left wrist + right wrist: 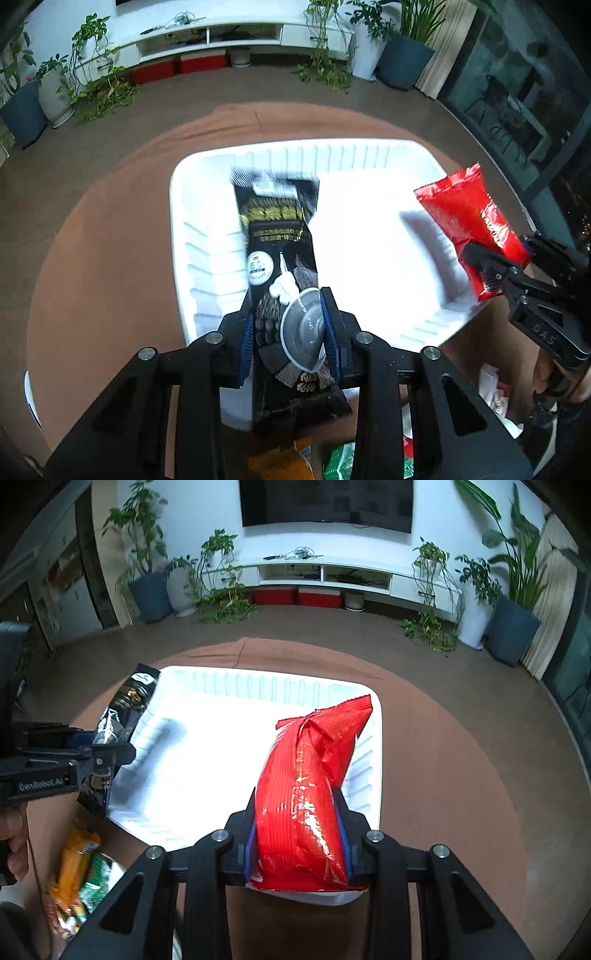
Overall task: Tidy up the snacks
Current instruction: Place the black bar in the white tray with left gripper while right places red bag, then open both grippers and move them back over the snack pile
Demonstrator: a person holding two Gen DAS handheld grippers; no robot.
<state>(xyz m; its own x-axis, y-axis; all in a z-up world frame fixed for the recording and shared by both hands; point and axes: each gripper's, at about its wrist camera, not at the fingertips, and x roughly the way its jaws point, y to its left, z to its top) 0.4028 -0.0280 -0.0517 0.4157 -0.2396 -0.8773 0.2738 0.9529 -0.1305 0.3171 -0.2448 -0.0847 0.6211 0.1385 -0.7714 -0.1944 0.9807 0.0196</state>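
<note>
Both packets hang over the white tray (177,686) at frame centre, none laid inside yet. The left tongs (288,328) pinch the black snack packet (280,236); the right tongs (299,834) clamp the red snack bag (310,782) — more snacks (77,871) wait lower left on the bench (443,775).

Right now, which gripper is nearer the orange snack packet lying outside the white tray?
Left. The left gripper hangs just above the orange snack packet; the right gripper is across the tray's near edge.

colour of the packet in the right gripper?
Glossy red packet; clearest in the right wrist view.
</note>
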